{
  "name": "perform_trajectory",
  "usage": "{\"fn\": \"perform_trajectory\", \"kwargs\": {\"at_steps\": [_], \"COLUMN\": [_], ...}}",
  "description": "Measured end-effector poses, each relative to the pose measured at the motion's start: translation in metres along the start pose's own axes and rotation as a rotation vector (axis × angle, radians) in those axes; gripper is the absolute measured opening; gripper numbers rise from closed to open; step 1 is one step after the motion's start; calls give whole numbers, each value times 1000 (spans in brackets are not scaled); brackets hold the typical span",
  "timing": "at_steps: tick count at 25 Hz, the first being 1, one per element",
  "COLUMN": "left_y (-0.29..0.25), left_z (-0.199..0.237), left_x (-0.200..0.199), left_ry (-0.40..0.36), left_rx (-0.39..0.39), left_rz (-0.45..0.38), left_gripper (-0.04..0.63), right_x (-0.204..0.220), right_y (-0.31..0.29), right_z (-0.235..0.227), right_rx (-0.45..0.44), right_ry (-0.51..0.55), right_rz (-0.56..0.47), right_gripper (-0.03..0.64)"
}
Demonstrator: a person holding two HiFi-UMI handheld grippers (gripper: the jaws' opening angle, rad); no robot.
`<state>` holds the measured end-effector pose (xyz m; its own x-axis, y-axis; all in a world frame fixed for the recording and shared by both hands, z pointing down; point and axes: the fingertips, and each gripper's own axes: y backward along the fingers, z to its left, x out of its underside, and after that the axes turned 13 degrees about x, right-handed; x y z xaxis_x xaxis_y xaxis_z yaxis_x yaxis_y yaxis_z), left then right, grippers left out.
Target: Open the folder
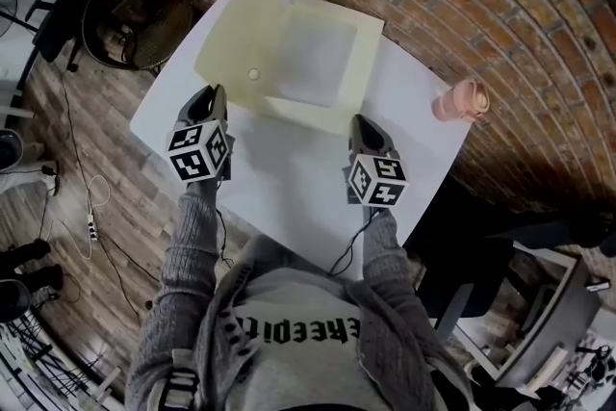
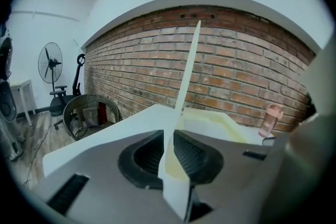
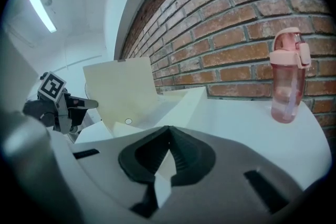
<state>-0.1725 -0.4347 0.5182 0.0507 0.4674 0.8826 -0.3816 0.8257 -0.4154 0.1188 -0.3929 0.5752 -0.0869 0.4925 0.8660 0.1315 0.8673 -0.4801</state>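
The left gripper [image 1: 215,94] has its jaws drawn almost together on the folder's [image 1: 322,63] pale yellow front cover [image 1: 241,19]. The thin sheet stands edge-on between the ribbed pads and rises steeply above them, lifted clear of the rest of the folder. The right gripper [image 1: 359,122] is closed to a point on the folder's near right corner, pinning the back half flat on the white table [image 1: 289,192]. Both forearms, in grey knit sleeves [image 1: 191,236], reach straight out from the body, and each tool is tipped somewhat down toward the tabletop, the left near the table's left edge and the right nearer the middle. Each gripper carries a cube [image 1: 199,152] printed with black-and-white square markers. The folder lies toward the far side of the table, near the brick wall [image 2: 236,76], with a small round fastener [image 1: 253,73] on the raised cover. A pink bottle [image 1: 460,101] stands well to its right and shows no legible label. Block lettering crosses the person's sweatshirt [image 1: 298,332], too distorted to read with confidence.
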Motion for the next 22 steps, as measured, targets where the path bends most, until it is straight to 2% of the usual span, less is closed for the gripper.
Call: {"fn": "perform_trajectory", "kwargs": {"at_steps": [6, 11, 14, 22], "left_y": [19, 42, 58, 110], "left_z": [-23, -40, -49, -70], "left_x": [-5, -8, -9, -23], "left_ry": [-21, -50, -63, -85], "left_rx": [70, 93, 109, 167], "left_rz": [-31, -77, -101, -175], "left_gripper": [71, 69, 31, 23], "right_x": [-19, -38, -45, -58], "right_y": [22, 51, 71, 127], "right_z": [11, 16, 20, 39], "right_rx": [-11, -14, -11, 8], "right_ry": [-1, -16, -17, 28], "right_rz": [-63, -128, -160, -232], "right_gripper": [5, 5, 5, 5]}}
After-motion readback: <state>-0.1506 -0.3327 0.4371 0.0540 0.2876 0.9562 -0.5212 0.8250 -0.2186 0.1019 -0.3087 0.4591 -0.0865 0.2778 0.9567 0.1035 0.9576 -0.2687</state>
